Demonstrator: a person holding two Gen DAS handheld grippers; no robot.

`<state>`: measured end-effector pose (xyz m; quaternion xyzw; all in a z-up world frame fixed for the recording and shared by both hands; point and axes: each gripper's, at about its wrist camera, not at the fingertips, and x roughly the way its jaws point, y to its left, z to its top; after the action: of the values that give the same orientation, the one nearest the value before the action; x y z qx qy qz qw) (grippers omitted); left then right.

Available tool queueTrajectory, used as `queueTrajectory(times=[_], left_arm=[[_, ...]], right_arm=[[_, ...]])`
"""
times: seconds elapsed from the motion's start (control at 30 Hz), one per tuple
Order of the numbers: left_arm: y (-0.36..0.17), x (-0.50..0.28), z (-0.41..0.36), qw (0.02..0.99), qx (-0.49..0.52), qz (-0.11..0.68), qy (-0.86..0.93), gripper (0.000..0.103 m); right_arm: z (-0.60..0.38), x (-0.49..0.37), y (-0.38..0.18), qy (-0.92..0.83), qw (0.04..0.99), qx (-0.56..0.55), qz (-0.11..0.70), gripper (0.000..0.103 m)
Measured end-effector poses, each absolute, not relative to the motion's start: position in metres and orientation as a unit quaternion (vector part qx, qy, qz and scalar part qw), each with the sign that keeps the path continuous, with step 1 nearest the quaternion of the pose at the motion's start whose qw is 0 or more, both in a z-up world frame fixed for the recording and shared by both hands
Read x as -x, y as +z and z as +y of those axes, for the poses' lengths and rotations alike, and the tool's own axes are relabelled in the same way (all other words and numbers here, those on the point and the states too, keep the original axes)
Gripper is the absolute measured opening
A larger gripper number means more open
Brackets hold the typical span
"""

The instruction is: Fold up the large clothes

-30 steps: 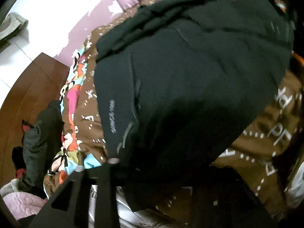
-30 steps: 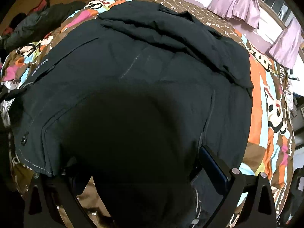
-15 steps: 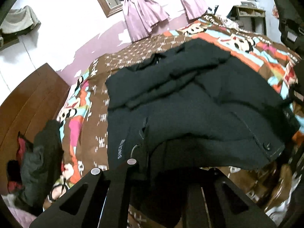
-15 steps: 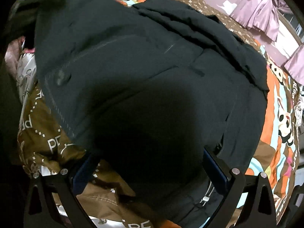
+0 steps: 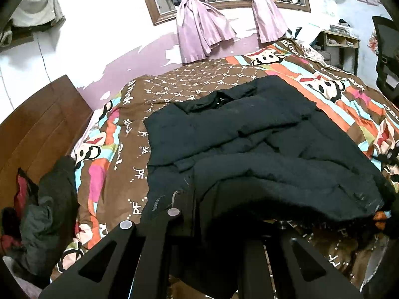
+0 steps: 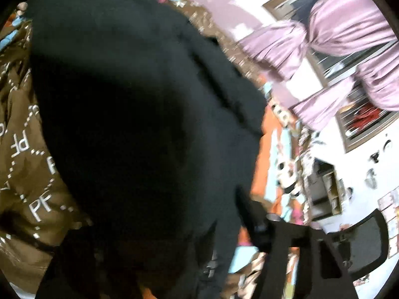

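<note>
A large black jacket (image 5: 249, 149) lies on the patterned bed cover (image 5: 119, 174), sleeves folded over its upper part. My left gripper (image 5: 214, 226) is shut on the jacket's near hem, which is lifted and drapes over the fingers. In the right wrist view the jacket (image 6: 139, 114) fills most of the blurred frame. My right gripper (image 6: 174, 249) is shut on the other end of the hem; only its right finger (image 6: 259, 226) shows, the left is hidden by cloth.
A wooden headboard (image 5: 37, 129) stands at the left with a heap of dark clothes (image 5: 42, 211) beside it. A window with purple curtains (image 5: 199, 30) is behind the bed. A shelf (image 5: 341, 42) and black chair (image 5: 386, 57) stand at the right.
Both grippers have lifted the jacket's near hem and carried it up and forward. The left view now looks along the bed to the window; the right view has swung toward the wall.
</note>
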<state>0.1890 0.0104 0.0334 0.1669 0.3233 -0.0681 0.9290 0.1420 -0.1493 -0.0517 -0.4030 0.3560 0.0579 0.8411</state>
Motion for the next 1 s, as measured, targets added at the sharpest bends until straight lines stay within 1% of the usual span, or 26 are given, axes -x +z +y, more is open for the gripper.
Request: queueTrajectory(times=[0.07, 0.1, 0.13, 0.17, 0.23, 0.33, 0.53, 0.73, 1.0], left_arm=[[0.037, -0.188, 0.013, 0.93, -0.167, 0.32, -0.063, 0.009], [0.039, -0.188, 0.015, 0.931, -0.165, 0.319, -0.062, 0.009], [0.042, -0.188, 0.018, 0.932, -0.163, 0.318, -0.059, 0.009], [0.045, -0.188, 0.02, 0.933, -0.162, 0.315, -0.057, 0.009], [0.053, -0.186, 0.025, 0.937, -0.165, 0.305, -0.051, 0.008], [0.065, -0.181, 0.031, 0.944, -0.16, 0.287, -0.044, 0.007], [0.089, -0.161, 0.045, 0.953, -0.143, 0.262, -0.044, 0.007], [0.105, -0.132, 0.052, 0.954, -0.151, 0.253, -0.06, 0.006], [0.116, -0.077, 0.057, 0.95, -0.161, 0.251, -0.089, 0.006]], right_arm=[[-0.155, -0.144, -0.038, 0.043, 0.854, 0.394, 0.336, 0.053], [-0.158, -0.144, -0.03, 0.039, 0.861, 0.39, 0.325, 0.047], [-0.161, -0.144, -0.021, 0.035, 0.868, 0.384, 0.311, 0.039], [-0.162, -0.142, -0.013, 0.033, 0.875, 0.38, 0.3, 0.036], [-0.164, -0.141, 0.0, 0.031, 0.886, 0.372, 0.274, 0.02], [-0.157, -0.134, 0.019, 0.032, 0.902, 0.363, 0.234, 0.012], [-0.155, -0.119, 0.066, 0.042, 0.928, 0.329, 0.169, 0.01], [-0.159, -0.1, 0.088, 0.055, 0.933, 0.318, 0.158, 0.009], [-0.164, -0.056, 0.101, 0.087, 0.925, 0.331, 0.164, 0.008]])
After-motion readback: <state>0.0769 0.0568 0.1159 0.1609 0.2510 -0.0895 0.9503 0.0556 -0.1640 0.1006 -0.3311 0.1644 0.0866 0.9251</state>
